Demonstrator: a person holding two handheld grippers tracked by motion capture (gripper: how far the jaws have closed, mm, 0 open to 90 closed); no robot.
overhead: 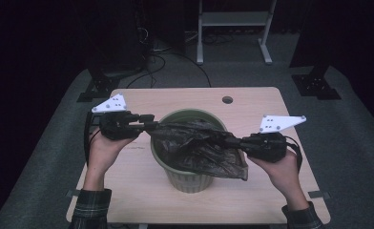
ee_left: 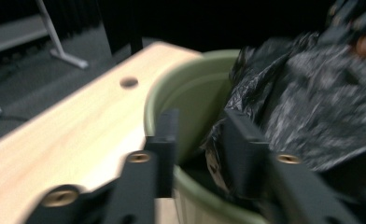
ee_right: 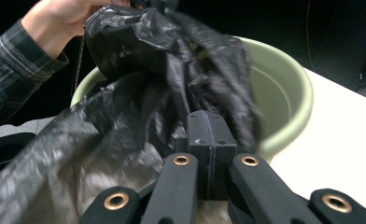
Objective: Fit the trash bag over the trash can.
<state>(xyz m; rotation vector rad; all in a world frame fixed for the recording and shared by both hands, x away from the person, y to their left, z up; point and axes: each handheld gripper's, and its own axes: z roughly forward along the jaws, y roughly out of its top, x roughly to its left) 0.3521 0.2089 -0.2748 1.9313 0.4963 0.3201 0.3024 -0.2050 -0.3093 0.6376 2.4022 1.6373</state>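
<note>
At the middle of the wooden table (overhead: 142, 191) stands a green plastic bin (overhead: 187, 181), and a black bin liner (overhead: 199, 148) lies crumpled over its mouth, part sagging inside and part draped over the rim on the side nearest the person. Right gripper (overhead: 229, 140), seen over the bin's right rim: jaws pressed together, pinching a fold of the liner; the right gripper view confirms the pads (ee_right: 209, 149) meet with film trapped between them. Left gripper (overhead: 151, 125), at the bin's left rim: jaws spread, straddling the rim, one finger (ee_left: 165, 140) outside the bin wall, the other against the liner inside; the pads do not look to press on anything. Judgement: the liner is thin, light, limp film, slippery on itself and easily torn if dragged against the rim; it holds no shape, so it follows whichever edge is pulled. Best taken at the hem of its mouth, one layer only, opposite the right gripper's hold, so the opening can be stretched over the bin's rim. The bin appears light and may shift if tugged.
</note>
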